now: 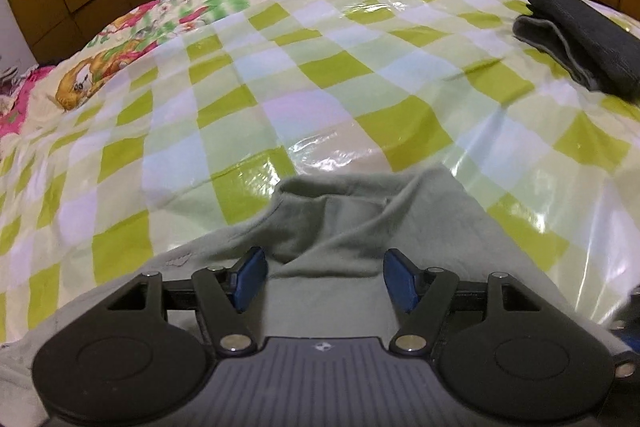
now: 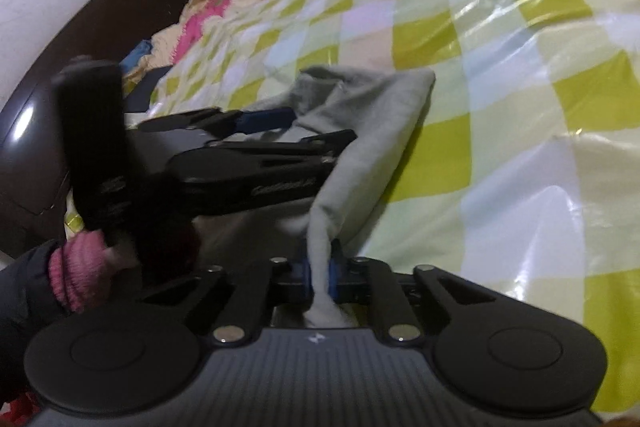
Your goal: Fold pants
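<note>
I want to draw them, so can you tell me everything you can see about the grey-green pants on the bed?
The grey-green pants look like soft, thick cotton, plain and one colour. They lie crumpled on the shiny checked bed cover, with a rounded tube-like opening bunched up at the far end. The right hand-held gripper is shut on a pinched ridge of the fabric. The left hand-held gripper is open over the cloth, its blue pads either side of a fold, not squeezing it.

Two close wrist views over bed [image 1: 320, 75]
</note>
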Motion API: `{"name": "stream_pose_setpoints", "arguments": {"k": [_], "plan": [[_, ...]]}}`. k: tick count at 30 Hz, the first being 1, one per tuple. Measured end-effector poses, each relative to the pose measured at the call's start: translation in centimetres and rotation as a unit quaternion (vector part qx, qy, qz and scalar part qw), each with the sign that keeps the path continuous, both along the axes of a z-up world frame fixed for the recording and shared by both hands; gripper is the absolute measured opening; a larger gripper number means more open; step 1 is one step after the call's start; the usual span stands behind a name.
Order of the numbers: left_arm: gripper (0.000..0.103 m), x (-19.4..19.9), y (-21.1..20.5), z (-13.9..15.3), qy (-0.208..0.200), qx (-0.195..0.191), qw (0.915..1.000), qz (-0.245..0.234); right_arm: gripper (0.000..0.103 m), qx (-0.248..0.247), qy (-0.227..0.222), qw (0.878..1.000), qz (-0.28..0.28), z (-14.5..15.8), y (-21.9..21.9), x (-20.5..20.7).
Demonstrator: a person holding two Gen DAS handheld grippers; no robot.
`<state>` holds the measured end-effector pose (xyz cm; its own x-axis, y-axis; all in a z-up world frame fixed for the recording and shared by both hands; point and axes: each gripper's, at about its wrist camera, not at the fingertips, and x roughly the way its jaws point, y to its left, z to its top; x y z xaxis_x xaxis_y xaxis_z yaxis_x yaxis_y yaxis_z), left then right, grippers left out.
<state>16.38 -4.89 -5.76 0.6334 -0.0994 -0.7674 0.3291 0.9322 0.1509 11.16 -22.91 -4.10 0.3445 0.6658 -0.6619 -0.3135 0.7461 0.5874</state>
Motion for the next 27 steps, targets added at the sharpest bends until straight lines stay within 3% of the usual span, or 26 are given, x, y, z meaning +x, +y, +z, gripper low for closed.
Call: {"name": "stream_pose_setpoints", "arguments": {"k": [12,17,22,27], "plan": [[0.079,0.2,-6.9,0.9,0.0,-0.049,0.9963,-0.071,0.005,-0.031,0.015,0.997,-0.073,1.5,-9.0,-1.4],[0.079,-2.2,-4.6,2.2,-0.016,-0.033,0.9978,-0.055,0.011,-0.059,0.001,0.996,-0.071,2.4,-8.6,-3.0],[0.079,-6.3,-1.0,1.1,-0.006,0.019,0.9985,-0.051,0.018,-0.1,-0.019,0.991,-0.091,2.7,-7.5,-3.9],[0.08,-9.6,1.7,2.1,-0.018,0.013,0.9991,-0.036,0.027,-0.101,-0.032,0.989,-0.107,3.3,-7.6,-4.0]]}}
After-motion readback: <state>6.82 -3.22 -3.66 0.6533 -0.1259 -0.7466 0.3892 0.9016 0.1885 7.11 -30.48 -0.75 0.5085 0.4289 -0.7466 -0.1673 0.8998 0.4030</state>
